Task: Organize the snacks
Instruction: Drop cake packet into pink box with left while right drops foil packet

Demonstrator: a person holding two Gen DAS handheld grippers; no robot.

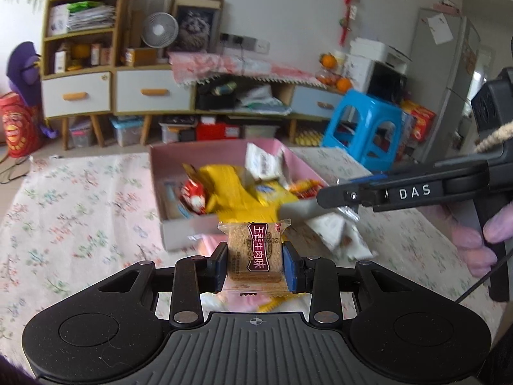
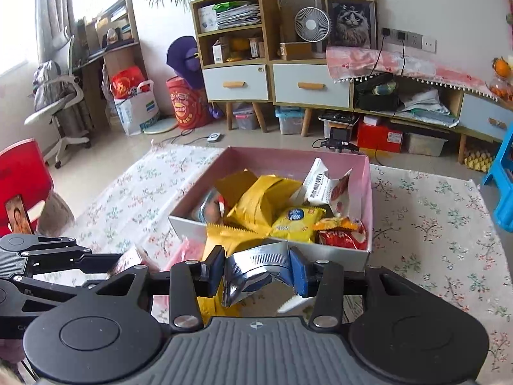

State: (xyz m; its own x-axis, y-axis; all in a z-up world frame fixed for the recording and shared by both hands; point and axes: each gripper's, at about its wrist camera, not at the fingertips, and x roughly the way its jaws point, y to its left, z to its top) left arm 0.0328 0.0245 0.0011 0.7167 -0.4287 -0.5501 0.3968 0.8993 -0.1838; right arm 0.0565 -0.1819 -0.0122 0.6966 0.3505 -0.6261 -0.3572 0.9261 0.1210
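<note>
The pink box point(image 2: 365, 192) sits on the flowered cloth point(image 2: 449, 224), already heaped with yellow packets point(image 2: 266, 199), a white wrapper point(image 2: 320, 183) and a red packet point(image 2: 343, 239) against its near wall. Cloth lies bare to the left and right of the box; at its near edge more packets spill onto the cloth, so room there is tight.

The left gripper point(image 1: 255, 264) is clenched on a cracker pack point(image 1: 255, 253) with a maroon label, held upright just short of the box's near wall. The right gripper point(image 2: 256, 269) is clamped on a crumpled silver wrapper point(image 2: 256, 263), also just in front of that near wall.

Only the left wrist view shows the right gripper from the side, reaching in over the box's near right corner, with the person's hand point(image 1: 490, 240) on its handle, and a blue stool point(image 1: 365, 128) beyond the box. Only the right wrist view shows a red chair point(image 2: 22, 173) left of the box and a white office chair point(image 2: 61, 112) farther back.

Behind the box, a low cabinet point(image 2: 307, 83) lines the wall, with a small fan point(image 2: 312, 25) and a cat picture point(image 2: 351, 22) on top.
</note>
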